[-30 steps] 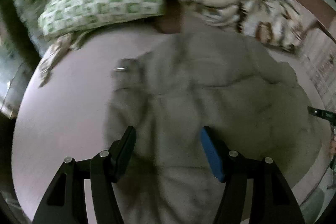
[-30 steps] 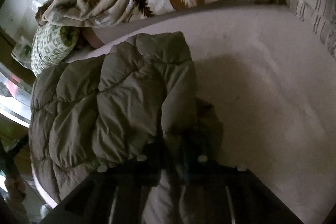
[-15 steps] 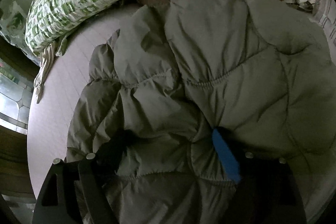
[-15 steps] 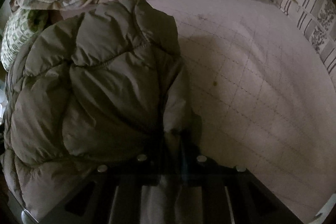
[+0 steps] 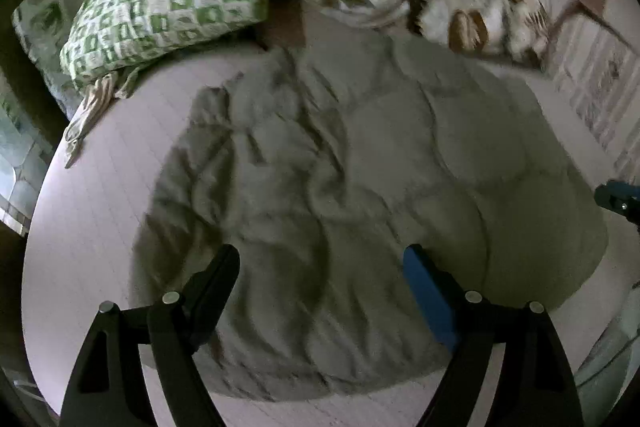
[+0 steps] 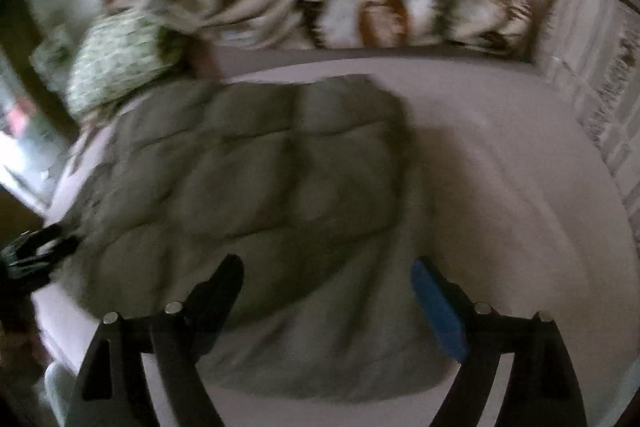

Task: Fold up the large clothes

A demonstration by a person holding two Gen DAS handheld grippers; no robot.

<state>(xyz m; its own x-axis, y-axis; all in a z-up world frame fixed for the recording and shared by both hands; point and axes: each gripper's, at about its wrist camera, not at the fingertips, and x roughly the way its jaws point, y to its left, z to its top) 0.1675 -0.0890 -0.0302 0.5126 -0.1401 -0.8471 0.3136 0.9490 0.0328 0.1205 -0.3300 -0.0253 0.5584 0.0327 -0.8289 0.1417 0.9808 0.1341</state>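
Both grippers, left gripper (image 5: pixel 320 269) and right gripper (image 6: pixel 326 279), hang wide open and empty above the puffy jacket (image 5: pixel 360 195), which lies directly ahead, lengthwise away from them.

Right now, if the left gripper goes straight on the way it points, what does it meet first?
Probably the grey quilted puffer jacket on the bed: the open left gripper points at it. Depth is unclear.
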